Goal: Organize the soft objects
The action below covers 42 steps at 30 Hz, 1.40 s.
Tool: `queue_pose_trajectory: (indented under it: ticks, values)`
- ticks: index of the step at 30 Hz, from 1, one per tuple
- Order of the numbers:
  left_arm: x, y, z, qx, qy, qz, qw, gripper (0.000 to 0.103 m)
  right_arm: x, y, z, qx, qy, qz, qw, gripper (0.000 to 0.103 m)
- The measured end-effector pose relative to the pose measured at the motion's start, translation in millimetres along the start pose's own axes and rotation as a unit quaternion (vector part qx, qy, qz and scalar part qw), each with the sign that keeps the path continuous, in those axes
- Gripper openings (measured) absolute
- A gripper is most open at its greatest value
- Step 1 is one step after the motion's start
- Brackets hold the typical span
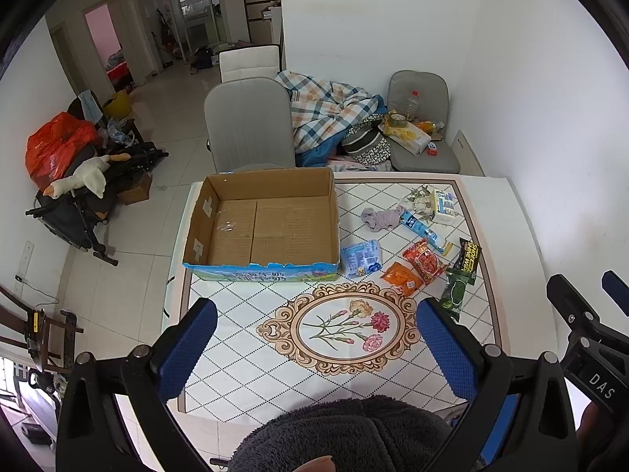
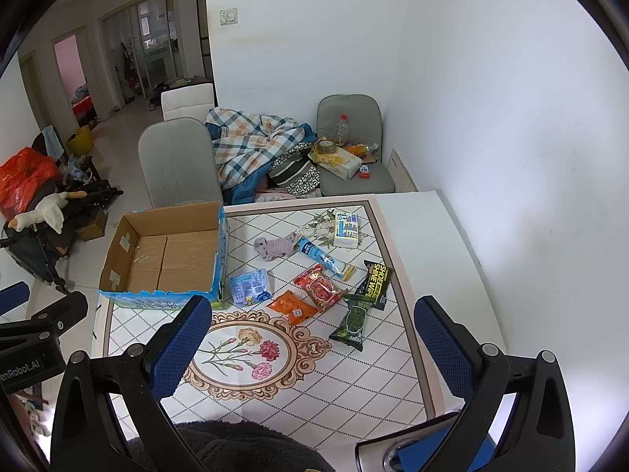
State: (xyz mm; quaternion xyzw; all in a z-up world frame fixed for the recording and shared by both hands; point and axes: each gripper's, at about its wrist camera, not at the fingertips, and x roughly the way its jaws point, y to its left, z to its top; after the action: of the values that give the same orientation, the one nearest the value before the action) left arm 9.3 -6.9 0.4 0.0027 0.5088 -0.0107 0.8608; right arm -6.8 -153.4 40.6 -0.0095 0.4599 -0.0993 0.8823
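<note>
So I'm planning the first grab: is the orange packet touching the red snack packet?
Touching. In the right wrist view the orange packet has its far corner against the red snack packet, with no tabletop visible between them; the left wrist view agrees.

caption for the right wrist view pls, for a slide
Open right gripper above a tiled table, soft packets beside an empty cardboard box.

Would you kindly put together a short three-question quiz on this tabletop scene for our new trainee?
1. True or false: the cardboard box already holds soft items.
2. Which packet lies nearest the box: (a) light-blue packet, (b) green packet, (c) black shoe-wipe packet?
3. Are the left tool and right tool open or shut?

Key:
1. False; only its bare floor shows.
2. (a).
3. Both open, holding nothing.
</note>
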Motion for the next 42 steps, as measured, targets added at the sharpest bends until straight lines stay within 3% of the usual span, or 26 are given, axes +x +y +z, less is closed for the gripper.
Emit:
queue_pose_trajectory:
  ticks: [42]
  values:
    - [2.4, 1.7, -2.1, 0.001, -0.001, -0.001, 1.0000, 0.103, 3.1, -2.3, 0.2, 0.004, -0.002, -0.001, 1.000, 0.103]
